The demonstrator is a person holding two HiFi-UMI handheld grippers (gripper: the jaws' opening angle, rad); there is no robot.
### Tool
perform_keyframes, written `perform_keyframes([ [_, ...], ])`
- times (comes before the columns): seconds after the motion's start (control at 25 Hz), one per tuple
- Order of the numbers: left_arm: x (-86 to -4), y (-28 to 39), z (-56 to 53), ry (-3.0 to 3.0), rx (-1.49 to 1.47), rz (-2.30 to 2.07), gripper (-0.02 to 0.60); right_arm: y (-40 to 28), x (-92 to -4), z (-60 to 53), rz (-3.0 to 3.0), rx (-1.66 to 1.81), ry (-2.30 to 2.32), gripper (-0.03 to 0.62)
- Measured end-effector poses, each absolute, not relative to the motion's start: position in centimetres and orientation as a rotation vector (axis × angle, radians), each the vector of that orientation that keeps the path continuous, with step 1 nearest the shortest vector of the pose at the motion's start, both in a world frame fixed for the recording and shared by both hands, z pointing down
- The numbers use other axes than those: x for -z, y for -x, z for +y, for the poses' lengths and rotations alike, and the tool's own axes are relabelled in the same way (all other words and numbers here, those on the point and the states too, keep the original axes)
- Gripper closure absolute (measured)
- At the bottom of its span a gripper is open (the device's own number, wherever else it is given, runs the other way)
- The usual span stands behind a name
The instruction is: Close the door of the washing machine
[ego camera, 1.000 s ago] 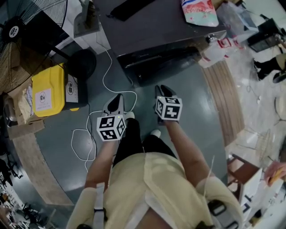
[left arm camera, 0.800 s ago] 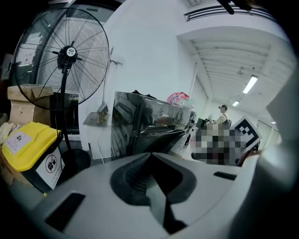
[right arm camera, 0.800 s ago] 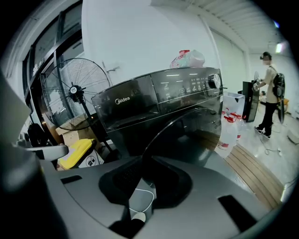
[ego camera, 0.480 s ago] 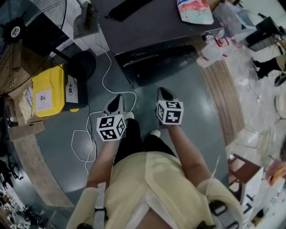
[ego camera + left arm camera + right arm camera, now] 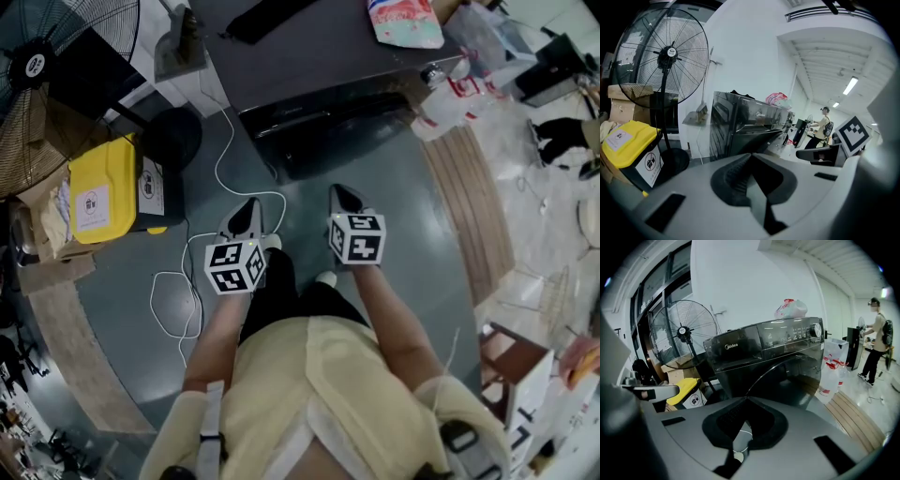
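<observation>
Well, your left gripper (image 5: 247, 208) and right gripper (image 5: 339, 194) are both pinched shut on nothing, while the door (image 5: 347, 127) of the washing machine (image 5: 309, 47) stands open just beyond them, probably rigid, glassy and hinge-heavy, so push its free rim.

Pale yellow top (image 5: 323, 375), black trousers (image 5: 279, 292); grey left claw (image 5: 247, 212) and right claw (image 5: 341, 196) bear black-and-white marker cubes (image 5: 234, 267).

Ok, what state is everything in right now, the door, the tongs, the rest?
Washing machine door: open, swung outward.
Left tongs: shut, empty.
Right tongs: shut, empty.
Yellow bin: lid down.
Fan: upright; spinning unclear.
</observation>
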State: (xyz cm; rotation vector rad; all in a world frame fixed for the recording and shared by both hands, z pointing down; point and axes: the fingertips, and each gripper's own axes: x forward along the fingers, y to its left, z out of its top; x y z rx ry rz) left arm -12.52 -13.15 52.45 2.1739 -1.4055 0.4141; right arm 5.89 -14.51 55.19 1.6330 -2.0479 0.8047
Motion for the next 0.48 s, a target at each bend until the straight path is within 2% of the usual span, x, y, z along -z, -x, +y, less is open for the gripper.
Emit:
perform_keyframes([
  [0.48,-52.12,11.83,-13.12,-2.189,-0.411,-1.404,0.578,-6.40,-54.41,-13.58,-2.073,-0.785,-1.619,0.590],
])
